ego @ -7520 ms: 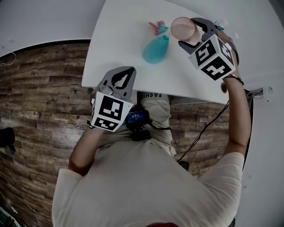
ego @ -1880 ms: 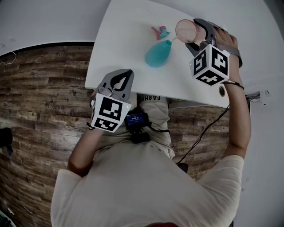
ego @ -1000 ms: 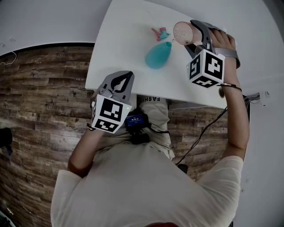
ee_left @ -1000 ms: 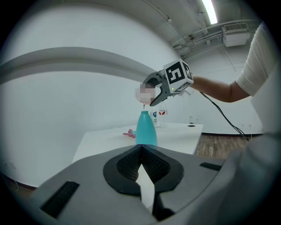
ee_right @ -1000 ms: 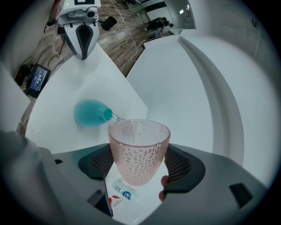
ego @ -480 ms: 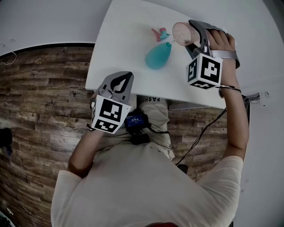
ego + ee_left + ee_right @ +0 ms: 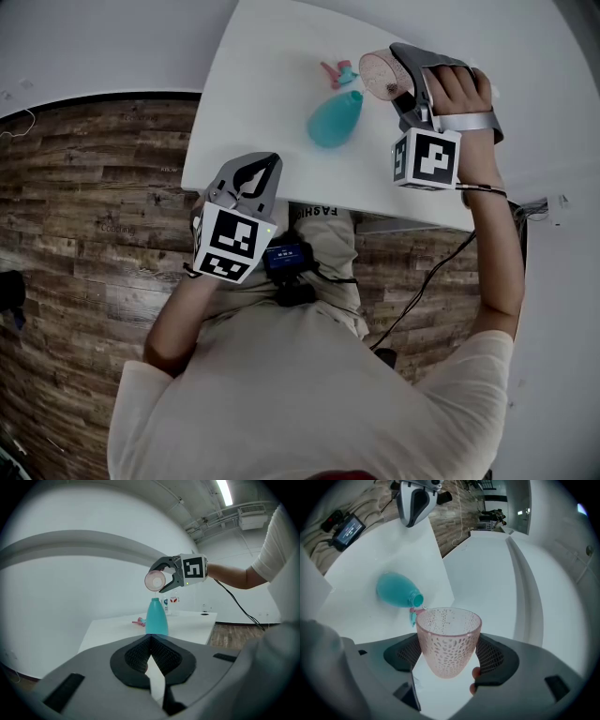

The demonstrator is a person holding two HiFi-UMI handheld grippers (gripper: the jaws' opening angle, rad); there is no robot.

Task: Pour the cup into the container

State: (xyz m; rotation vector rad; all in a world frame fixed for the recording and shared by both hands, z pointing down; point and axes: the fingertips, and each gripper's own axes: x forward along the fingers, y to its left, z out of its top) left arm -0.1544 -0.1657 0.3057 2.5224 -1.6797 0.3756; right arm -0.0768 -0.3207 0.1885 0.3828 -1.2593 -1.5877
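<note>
A teal bottle point(image 7: 335, 120) stands uncapped on the white table point(image 7: 253, 94). Its pink and teal cap point(image 7: 336, 71) lies just behind it. My right gripper point(image 7: 388, 79) is shut on a pink dimpled cup point(image 7: 376, 67), held on its side with the rim right over the bottle's mouth. The right gripper view shows the cup point(image 7: 448, 639) between the pads, and the bottle point(image 7: 396, 590) under its rim. In the left gripper view the cup point(image 7: 154, 580) hangs above the bottle point(image 7: 156, 617). My left gripper point(image 7: 264, 161) is shut and holds nothing, at the table's near edge.
The table's near edge runs over the person's lap, where a small dark device point(image 7: 286, 253) sits. Wooden floor point(image 7: 94, 187) lies to the left. A black cable point(image 7: 431, 272) hangs below the right arm. Small bottles point(image 7: 171, 603) stand at the table's far side.
My right gripper has rolled over and shifted slightly left, tipping the cup further toward the bottle's mouth. The left gripper and the bottle have stayed where they were.
</note>
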